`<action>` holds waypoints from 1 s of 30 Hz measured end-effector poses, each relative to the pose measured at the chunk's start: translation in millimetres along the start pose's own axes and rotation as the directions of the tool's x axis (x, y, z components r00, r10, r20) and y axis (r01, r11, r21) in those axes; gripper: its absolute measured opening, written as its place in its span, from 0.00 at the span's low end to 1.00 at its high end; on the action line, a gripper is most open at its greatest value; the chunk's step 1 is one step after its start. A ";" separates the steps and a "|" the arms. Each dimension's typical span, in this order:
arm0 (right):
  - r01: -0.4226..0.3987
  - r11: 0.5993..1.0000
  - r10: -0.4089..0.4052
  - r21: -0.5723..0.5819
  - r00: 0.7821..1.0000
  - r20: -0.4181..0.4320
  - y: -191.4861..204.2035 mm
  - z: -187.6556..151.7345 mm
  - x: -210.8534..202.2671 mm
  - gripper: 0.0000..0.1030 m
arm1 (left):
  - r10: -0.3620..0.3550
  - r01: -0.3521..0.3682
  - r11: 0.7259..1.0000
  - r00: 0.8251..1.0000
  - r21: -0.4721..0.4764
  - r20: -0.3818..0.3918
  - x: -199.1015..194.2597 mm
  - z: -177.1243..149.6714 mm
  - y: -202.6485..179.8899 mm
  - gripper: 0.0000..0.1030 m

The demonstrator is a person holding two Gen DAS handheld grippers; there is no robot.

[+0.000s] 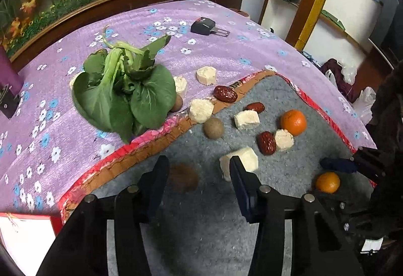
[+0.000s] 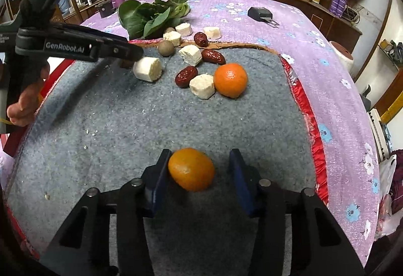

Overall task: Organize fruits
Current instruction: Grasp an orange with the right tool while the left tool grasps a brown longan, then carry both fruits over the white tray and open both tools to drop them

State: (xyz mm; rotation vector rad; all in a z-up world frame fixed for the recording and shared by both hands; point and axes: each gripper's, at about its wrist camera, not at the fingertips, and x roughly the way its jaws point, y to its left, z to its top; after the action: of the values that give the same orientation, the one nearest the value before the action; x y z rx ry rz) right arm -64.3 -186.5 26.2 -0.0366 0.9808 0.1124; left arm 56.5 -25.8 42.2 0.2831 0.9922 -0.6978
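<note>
A: Where is the fruit now?

B: A small orange [image 2: 191,169] lies on the grey mat [image 2: 151,125], between the two fingers of the right tool [image 2: 199,154]. The left finger touches its side. The right finger stands apart from it, so the tool is released and not clenched on the orange.

A: Is there any bowl or basket?

B: I see none. Everything lies loose. Farther on the same mat there is a bigger orange [image 2: 230,79], and touching it a white chunk [image 2: 202,86], with a red date [image 2: 186,76] on its other side.

A: And the left tool?

B: The left tool [image 1: 199,160] is also released. A brown round thing [image 1: 183,178], blurred, lies on the mat between its fingers, with a gap on the right side. Another white piece [image 1: 248,157] sits just behind its right finger.

A: How are the tools held?

B: Both point steeply down at the mat. A hand [image 2: 22,105] holds the left tool, which comes in from the left side.

A: What is around the mat?

B: A purple flowered cloth [image 1: 201,49] covers the tabletop. On it lie leafy greens [image 1: 123,92] near the mat's edge, and a small black device [image 1: 204,27] far behind.
</note>
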 end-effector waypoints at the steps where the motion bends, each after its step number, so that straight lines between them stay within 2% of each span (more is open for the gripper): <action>1: -0.001 1.000 0.001 0.000 1.000 0.001 -0.2 -0.1 -0.1 0.47 | 0.010 -0.010 1.000 1.000 0.003 -0.002 -2.8 -2.0 1.6 0.49; 8: 0.011 1.000 -0.011 -0.017 1.000 0.005 2.0 -0.6 1.0 0.47 | 0.019 -0.018 1.000 0.999 0.019 -0.044 14.1 -5.7 1.5 0.48; 10: 0.015 1.000 -0.015 -0.018 1.000 0.007 3.0 -0.8 1.2 0.43 | 0.025 -0.024 0.999 0.999 0.021 -0.049 19.8 -5.3 0.5 0.47; 16: 0.027 0.999 -0.026 -0.027 1.000 0.012 5.0 -1.8 0.3 0.34 | 0.020 -0.019 1.000 0.998 0.022 -0.059 27.8 -6.8 -0.9 0.37; 19: 0.027 0.999 -0.026 -0.023 1.000 0.015 4.7 -1.9 0.6 0.34 | 0.027 -0.026 0.999 0.998 0.019 -0.055 28.8 -5.9 -1.3 0.31; 21: 0.026 0.999 -0.025 -0.020 1.000 0.016 4.4 -2.2 0.4 0.33 | 0.040 -0.039 0.999 0.998 0.016 -0.054 29.1 -6.1 -0.5 0.24; 30: 0.015 1.000 -0.015 -0.002 1.000 0.012 1.9 -1.6 0.1 0.33 | 0.069 -0.070 0.997 0.997 -0.031 -0.023 22.8 -10.0 -1.9 0.24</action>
State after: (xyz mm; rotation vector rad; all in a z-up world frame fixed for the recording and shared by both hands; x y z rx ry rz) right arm -65.8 -184.8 25.3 -0.0454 0.9684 0.0996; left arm 56.6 -31.3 17.8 0.2969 1.0084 -0.6163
